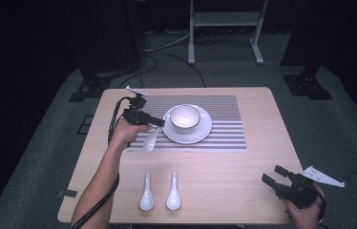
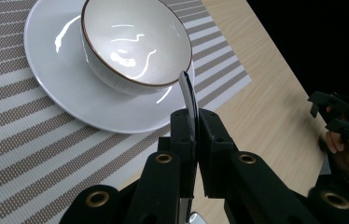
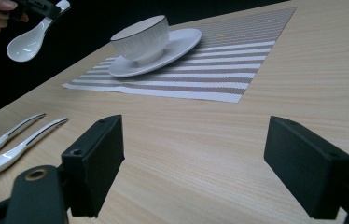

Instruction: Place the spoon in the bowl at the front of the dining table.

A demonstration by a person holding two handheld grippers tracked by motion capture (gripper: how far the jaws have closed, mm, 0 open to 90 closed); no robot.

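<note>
Spoon [image 1: 151,138] number three hangs above the striped placemat [image 1: 224,121], just left of the plate [image 1: 200,136], its handle pinched between the left gripper [image 1: 156,122] fingers and its scoop drooping toward the mat. In the left gripper view the thin handle edge [image 2: 189,100] stands up between the two black fingers [image 2: 212,135], which are pressed together on it, with the bowl [image 2: 135,42] on its plate directly ahead. Two more spoons [image 1: 160,193] lie side by side near the front edge of the table [image 1: 262,157]. The right gripper [image 1: 276,177] rests at the table's near right corner, well apart from everything, its fingers [image 3: 95,158] spread wide with nothing between them.

The grip looks narrow: only a sliver of smooth, glazed handle is caught, so the spoon could swivel or slip out if the hand tilts or jerks. Because the scoop hangs low and close to the plate, a careless sideways move might knock it against the rim or nudge the bowl. A drop from this height onto ceramic could chip it.
</note>
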